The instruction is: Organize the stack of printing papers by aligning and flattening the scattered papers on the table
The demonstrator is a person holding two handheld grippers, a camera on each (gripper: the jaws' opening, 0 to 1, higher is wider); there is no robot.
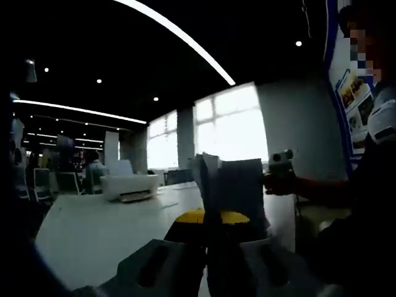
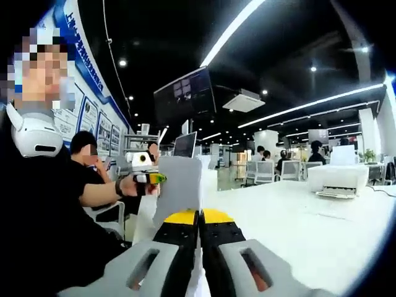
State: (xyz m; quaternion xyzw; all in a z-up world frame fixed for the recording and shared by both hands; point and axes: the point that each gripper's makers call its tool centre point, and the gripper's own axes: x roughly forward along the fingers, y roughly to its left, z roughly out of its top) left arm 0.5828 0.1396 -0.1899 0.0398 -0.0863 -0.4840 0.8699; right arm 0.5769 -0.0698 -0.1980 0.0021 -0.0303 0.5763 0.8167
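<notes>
A stack of white printing papers (image 1: 230,185) stands on edge on the white table (image 1: 93,232). In the left gripper view my left gripper (image 1: 213,216) has its yellow-tipped jaws closed on the stack's near edge. My right gripper (image 1: 281,164), held in a person's hand, sits at the stack's far right side. In the right gripper view the same papers (image 2: 180,184) rise upright between the closed jaws of my right gripper (image 2: 199,216), and the left gripper (image 2: 145,178) meets the stack's far edge from the left.
A white printer (image 1: 130,185) (image 2: 337,179) sits further along the table (image 2: 309,232). The person holding the grippers sits close by, arm (image 2: 99,193) stretched over the table edge. Chairs (image 2: 291,170) and other people are behind, with bright windows (image 1: 229,127).
</notes>
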